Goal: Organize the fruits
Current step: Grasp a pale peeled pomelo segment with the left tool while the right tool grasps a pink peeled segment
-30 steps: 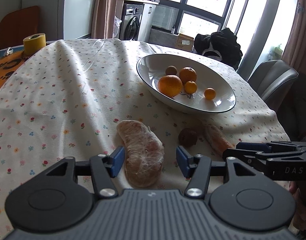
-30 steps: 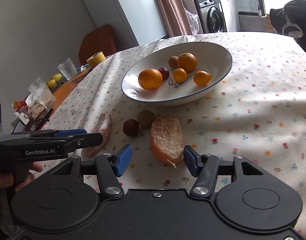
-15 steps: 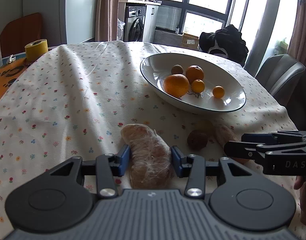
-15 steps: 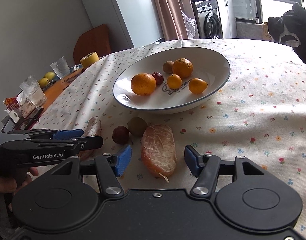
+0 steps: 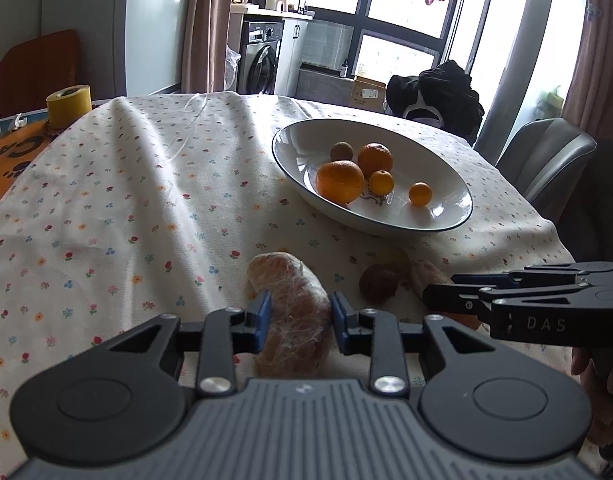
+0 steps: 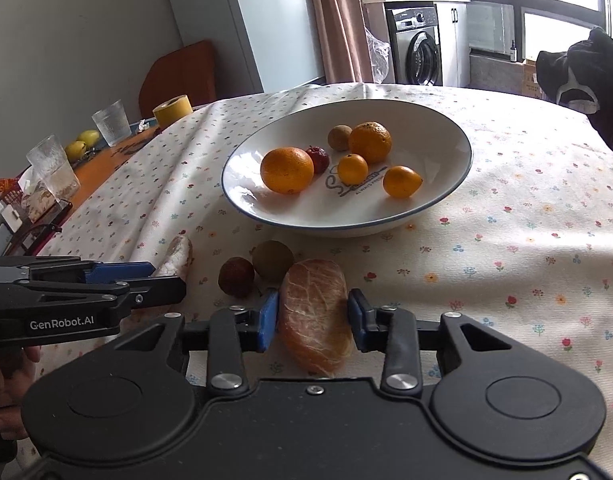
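Note:
A white bowl [image 5: 446,216] [image 6: 446,184] holds several oranges and small fruits. My left gripper [image 5: 300,316] is shut on a peeled pomelo segment [image 5: 294,320] lying on the floral cloth. My right gripper [image 6: 312,314] has its pads around a second pomelo segment [image 6: 314,316]; the left pad touches it and a thin gap shows at the right pad. A dark lychee [image 6: 236,276] [image 5: 378,282] and a brown-green round fruit [image 6: 272,260] lie between the two segments, in front of the bowl.
A yellow tape roll [image 5: 68,106] [image 6: 172,110] stands at the cloth's far left. Drinking glasses [image 6: 110,122], yellow fruit [image 6: 82,140] and clutter sit on an orange mat at left. A grey chair [image 5: 546,156] and a black bundle [image 5: 434,92] lie beyond the table.
Both grippers moved forward over their pomelo segments and closed inward. The left one has gripped its segment; the right one has narrowed around its segment.

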`<state>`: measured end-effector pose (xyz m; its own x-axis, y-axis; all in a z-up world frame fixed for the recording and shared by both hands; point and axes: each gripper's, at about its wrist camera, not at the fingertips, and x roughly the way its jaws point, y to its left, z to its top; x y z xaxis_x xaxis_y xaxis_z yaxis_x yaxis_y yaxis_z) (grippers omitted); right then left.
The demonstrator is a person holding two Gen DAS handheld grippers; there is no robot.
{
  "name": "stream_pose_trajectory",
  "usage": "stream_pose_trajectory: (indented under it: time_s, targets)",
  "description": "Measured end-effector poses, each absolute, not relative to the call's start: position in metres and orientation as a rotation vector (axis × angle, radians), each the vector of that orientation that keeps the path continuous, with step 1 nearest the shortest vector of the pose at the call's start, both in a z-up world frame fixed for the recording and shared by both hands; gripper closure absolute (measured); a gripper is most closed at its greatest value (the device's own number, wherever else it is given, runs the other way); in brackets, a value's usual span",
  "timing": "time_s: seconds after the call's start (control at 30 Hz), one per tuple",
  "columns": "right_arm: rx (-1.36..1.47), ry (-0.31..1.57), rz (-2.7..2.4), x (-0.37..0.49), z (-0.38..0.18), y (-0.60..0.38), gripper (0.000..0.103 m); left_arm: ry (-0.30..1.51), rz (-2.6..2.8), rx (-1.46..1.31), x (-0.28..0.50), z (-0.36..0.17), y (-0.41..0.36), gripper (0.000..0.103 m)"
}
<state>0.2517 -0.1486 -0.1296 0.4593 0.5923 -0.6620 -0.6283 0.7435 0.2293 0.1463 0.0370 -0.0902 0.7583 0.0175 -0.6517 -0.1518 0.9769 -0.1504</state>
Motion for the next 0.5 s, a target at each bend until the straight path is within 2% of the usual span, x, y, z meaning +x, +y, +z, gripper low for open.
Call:
stream_pose_trajectory:
  time_s: [0.23, 0.37, 0.5]
  targets:
    - [-0.034, 0.787, 0.763, 0.245, -0.124, -0.152, 0.076, 0.698, 0.083, -0.226, 0.143, -0.088, 0.042, 0.077]
    - [-0.032, 0.787, 0.764, 0.245, -0.123, -0.155, 0.077, 0.694, 0.082, -0.259, 0.138, -0.086, 0.048, 0.078]
    - [-0.001, 0.779, 0.758, 0.246, -0.12, -0.162, 0.084, 0.679, 0.09, -0.274, 0.133, -0.081, 0.055, 0.078]
